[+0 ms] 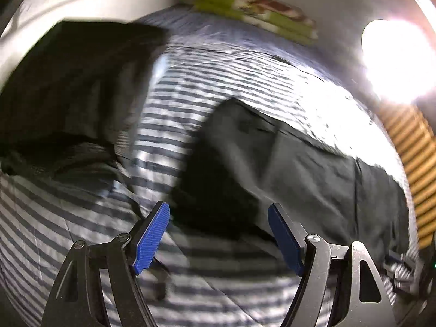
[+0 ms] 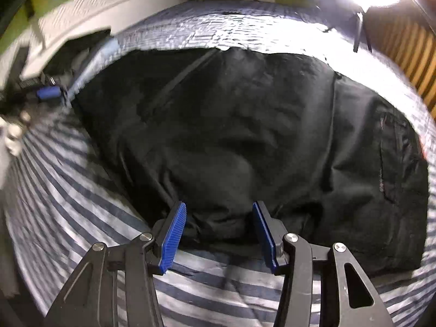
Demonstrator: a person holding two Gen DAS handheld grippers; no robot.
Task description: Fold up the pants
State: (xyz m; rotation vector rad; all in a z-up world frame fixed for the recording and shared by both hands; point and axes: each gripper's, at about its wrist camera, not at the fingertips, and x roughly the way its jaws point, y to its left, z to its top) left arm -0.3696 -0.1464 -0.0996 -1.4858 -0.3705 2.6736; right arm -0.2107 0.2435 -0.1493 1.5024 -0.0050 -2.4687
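Note:
Dark pants [image 2: 245, 141] lie folded flat on a blue-and-white striped bedspread [image 2: 81, 218]. My right gripper [image 2: 219, 211] stands open over the near edge of the pants, blue pads on either side of a fabric bulge, nothing clamped. In the left wrist view the same pants [image 1: 286, 163] lie ahead and to the right, blurred by motion. My left gripper [image 1: 219, 212] is open just short of their near left corner, holding nothing. The left gripper [image 2: 49, 92] also shows at the far left of the right wrist view.
A second dark garment [image 1: 76, 90] lies on the bedspread [image 1: 68, 218] to the left. A green patterned pillow [image 1: 256, 11] sits at the head by a white wall. A bright lamp [image 1: 395, 60] glares at right, beside a wooden slatted surface [image 1: 414, 163].

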